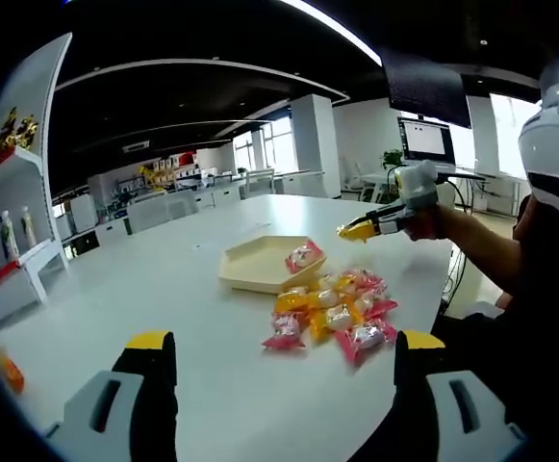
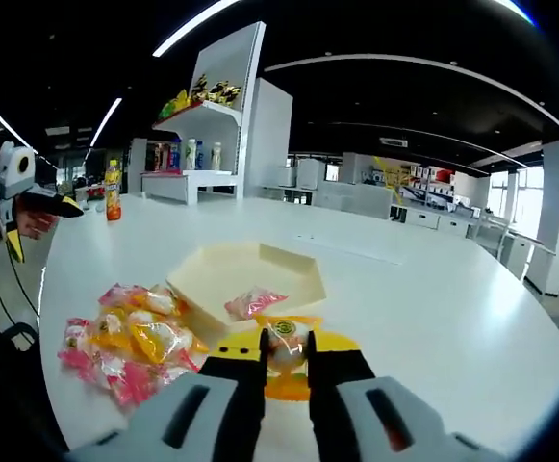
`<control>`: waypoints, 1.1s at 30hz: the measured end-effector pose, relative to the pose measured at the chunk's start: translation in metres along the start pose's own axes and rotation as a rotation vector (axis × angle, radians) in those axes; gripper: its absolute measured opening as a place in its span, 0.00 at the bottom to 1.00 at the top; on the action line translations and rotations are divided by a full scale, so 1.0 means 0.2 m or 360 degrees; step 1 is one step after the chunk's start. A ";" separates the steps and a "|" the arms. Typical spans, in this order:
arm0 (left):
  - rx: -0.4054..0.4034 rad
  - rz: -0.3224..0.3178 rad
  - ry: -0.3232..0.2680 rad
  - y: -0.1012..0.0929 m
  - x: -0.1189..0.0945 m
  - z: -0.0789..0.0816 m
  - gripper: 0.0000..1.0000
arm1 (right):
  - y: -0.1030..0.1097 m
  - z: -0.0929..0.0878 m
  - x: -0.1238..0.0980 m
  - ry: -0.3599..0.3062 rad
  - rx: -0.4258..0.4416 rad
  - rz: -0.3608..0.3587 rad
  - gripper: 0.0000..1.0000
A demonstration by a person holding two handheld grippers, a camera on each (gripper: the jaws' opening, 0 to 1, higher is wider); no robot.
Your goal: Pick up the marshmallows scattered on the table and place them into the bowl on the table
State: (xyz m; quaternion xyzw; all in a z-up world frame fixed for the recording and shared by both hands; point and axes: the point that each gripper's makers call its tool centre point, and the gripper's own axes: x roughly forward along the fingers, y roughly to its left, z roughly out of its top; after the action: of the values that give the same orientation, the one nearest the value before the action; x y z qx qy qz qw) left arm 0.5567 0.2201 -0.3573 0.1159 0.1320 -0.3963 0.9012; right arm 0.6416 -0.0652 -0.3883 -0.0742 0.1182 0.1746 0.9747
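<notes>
A beige hexagonal bowl (image 1: pixel 248 270) sits on the white table with one pink marshmallow packet (image 1: pixel 303 256) inside it. A pile of several pink and yellow marshmallow packets (image 1: pixel 335 316) lies just beside the bowl. My left gripper (image 1: pixel 284 371) hangs open, short of the pile, with nothing between its jaws. My right gripper (image 2: pixel 286 358) is shut on a yellow-wrapped marshmallow (image 2: pixel 284 343) at the near rim of the bowl (image 2: pixel 223 267). The pink packet (image 2: pixel 252 303) and the pile (image 2: pixel 130 339) appear in the right gripper view too. A hand holds the right gripper (image 1: pixel 364 230) above the table beyond the pile.
A white shelf unit (image 2: pixel 207 144) with bottles and snacks stands at the table's far side, and an orange drink bottle (image 2: pixel 114 200) stands on the table near it. The left gripper (image 2: pixel 31 200) shows at the left edge. A person sits at the table's edge (image 1: pixel 539 250).
</notes>
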 end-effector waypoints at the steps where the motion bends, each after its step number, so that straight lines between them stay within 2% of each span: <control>1: -0.0001 -0.0001 0.0004 0.00 0.00 0.00 0.93 | 0.00 0.00 0.00 -0.0002 0.0000 0.0000 0.15; 24: -0.0020 0.0010 0.0008 0.06 0.00 -0.02 0.93 | -0.02 0.14 0.17 -0.0055 -0.0029 0.0029 0.14; 33: -0.0022 0.0012 0.0001 0.08 -0.01 -0.03 0.93 | -0.04 0.16 0.23 -0.0043 -0.0057 0.0017 0.15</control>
State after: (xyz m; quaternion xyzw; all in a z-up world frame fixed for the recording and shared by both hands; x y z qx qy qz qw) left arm 0.5661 0.2328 -0.3600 0.1103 0.1345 -0.3920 0.9034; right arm 0.6931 -0.0521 -0.3682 -0.0888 0.1022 0.1831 0.9737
